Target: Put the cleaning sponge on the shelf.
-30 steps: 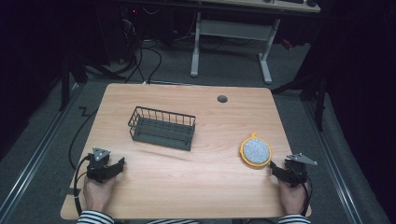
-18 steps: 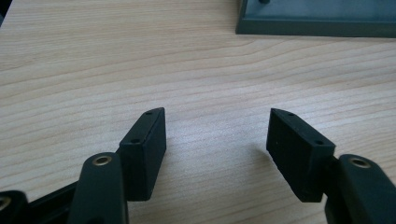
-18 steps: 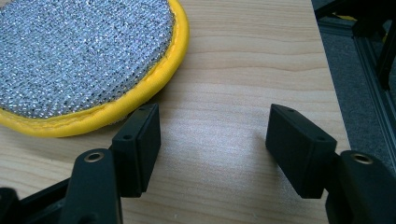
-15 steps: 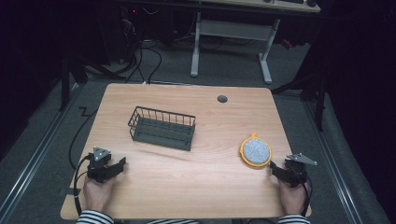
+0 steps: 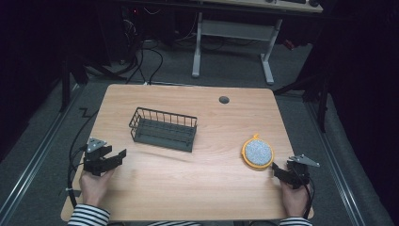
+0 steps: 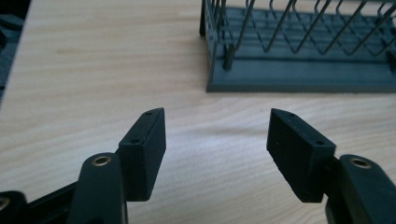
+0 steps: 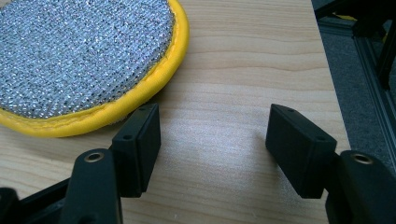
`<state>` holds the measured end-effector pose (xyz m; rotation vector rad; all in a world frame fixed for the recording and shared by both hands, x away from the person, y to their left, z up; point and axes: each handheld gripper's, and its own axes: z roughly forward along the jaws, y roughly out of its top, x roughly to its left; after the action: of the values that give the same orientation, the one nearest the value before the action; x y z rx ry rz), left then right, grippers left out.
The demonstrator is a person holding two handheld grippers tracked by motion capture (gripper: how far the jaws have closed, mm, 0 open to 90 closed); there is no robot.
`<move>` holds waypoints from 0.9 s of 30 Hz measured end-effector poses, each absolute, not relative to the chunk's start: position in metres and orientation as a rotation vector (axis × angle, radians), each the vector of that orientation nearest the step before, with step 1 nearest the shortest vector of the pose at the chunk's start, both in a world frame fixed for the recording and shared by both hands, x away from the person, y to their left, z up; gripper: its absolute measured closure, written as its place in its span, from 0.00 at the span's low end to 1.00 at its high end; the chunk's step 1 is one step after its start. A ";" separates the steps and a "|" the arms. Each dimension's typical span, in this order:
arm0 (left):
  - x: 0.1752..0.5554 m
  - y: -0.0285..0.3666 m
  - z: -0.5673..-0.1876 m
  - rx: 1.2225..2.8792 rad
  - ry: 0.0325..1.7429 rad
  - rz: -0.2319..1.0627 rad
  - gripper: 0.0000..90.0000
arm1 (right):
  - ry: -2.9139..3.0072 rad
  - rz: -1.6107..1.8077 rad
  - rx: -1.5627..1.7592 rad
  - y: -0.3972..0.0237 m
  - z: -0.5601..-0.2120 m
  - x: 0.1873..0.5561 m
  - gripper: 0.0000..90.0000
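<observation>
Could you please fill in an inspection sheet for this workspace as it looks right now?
Surface: wooden table, bare in the middle, round grommet hole near the far edge.
Job's things: dark wire basket, looks empty; round scouring pad, yellow rim, lying flat.
Clutter: nothing seen.
Grippers: left gripper open, near the basket; right gripper open, beside the pad, gripping nothing.
Cables: cable trails off the table's left edge.
Surroundings: second desk's white legs behind; dark floor.
</observation>
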<state>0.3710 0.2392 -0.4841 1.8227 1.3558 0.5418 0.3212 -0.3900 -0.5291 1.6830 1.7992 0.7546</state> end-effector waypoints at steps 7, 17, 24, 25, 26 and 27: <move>0.383 0.240 -0.459 1.822 1.346 0.527 0.43 | 1.799 0.755 1.685 -0.390 -0.529 0.321 0.40; 0.409 0.234 -0.429 1.842 1.329 0.526 0.45 | 1.798 0.755 1.686 -0.390 -0.529 0.321 0.40; 0.433 0.226 -0.417 1.867 1.327 0.533 0.47 | 1.792 0.752 1.690 -0.390 -0.529 0.321 0.40; 0.433 0.226 -0.417 1.867 1.327 0.533 0.47 | 1.792 0.753 1.691 -0.390 -0.529 0.321 0.40; 0.440 0.223 -0.416 1.878 1.335 0.534 0.48 | 1.792 0.753 1.691 -0.390 -0.529 0.321 0.40; 0.440 0.223 -0.416 1.878 1.335 0.534 0.49 | 1.791 0.753 1.691 -0.390 -0.529 0.321 0.40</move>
<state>0.4399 0.2226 -0.4156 1.8783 1.3347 0.5340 0.3211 -0.3901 -0.5291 1.6914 1.7914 0.7529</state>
